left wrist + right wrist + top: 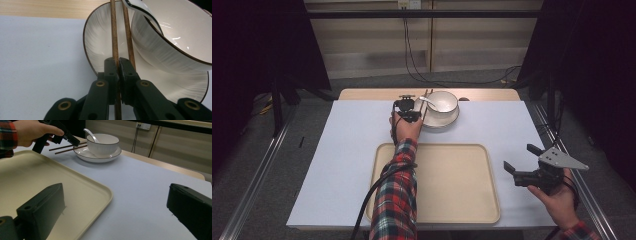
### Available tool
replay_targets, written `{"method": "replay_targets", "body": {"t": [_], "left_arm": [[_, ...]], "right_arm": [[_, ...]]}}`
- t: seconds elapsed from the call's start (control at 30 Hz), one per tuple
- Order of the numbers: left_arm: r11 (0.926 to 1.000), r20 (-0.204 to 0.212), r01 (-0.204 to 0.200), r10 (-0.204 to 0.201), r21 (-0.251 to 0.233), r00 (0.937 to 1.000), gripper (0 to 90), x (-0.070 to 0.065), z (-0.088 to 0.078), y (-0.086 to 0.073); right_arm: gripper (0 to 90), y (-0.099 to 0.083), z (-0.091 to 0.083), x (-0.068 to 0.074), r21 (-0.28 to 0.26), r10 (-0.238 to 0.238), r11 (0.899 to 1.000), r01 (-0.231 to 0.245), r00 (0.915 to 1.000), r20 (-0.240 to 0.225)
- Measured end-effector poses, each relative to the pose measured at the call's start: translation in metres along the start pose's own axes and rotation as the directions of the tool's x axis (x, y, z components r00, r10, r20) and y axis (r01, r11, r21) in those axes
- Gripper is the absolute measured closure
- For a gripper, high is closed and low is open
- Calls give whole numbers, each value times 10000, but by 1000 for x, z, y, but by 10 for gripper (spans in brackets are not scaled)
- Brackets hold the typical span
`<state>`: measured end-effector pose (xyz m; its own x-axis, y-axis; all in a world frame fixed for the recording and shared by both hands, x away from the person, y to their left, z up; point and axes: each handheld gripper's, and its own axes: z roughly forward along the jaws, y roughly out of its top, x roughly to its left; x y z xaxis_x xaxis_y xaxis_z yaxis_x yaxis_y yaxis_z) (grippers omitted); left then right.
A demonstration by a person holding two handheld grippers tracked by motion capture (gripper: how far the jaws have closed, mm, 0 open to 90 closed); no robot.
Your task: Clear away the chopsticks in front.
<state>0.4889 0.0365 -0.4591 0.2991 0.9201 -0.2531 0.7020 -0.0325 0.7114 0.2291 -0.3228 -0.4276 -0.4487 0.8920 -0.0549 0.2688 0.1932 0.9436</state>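
White table, chopsticks pointing away, left claw clamped.

A: Where is the left claw?

B: Far side of the table, toward twelve o'clock, at the near end of the chopsticks. They lie along the left edge of a plate, at its nine o'clock. Whether the jaws are pinched on them can't be told from up here.

A: On the plate?

B: A white bowl with a spoon leaning out toward ten o'clock.

A: And nearer?

B: A cream tray at the table's six o'clock, the plaid sleeve crossing its left part.

A: The right claw?

B: At the tray's three o'clock, just off its rim, jaws spread wide, a grey three-cornered plate on top.
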Motion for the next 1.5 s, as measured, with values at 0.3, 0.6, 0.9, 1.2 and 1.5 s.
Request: {"method": "replay_targets", "body": {"t": [0.3, 0.6, 0.9, 1.2, 1.5], "left_arm": [[9997, -41, 190, -191, -119, 9998, 855, 3, -12, -2], [9992, -128, 399, -400, -73, 9991, 855, 12, -32, -10], [9988, -288, 465, -469, -130, 9985, 855, 17, -52, -16], [9969, -196, 721, -727, -314, 9972, 855, 18, -73, -24], [9931, -32, 1031, -1034, -563, 9946, 855, 18, -95, -35]], "right_arm": [[5, 0, 0, -1, 35, 22, 10000, -22, 10000, 13], [3, 0, 0, -1, 11, 190, 9998, -190, 9998, -81], [3, 1, 0, -2, 23, 244, 9997, -244, 9996, -127], [0, 1, -1, -2, -80, 375, 9993, -375, 9992, -118], [0, 1, -2, -2, -182, 331, 9993, -336, 9990, -284]]}}
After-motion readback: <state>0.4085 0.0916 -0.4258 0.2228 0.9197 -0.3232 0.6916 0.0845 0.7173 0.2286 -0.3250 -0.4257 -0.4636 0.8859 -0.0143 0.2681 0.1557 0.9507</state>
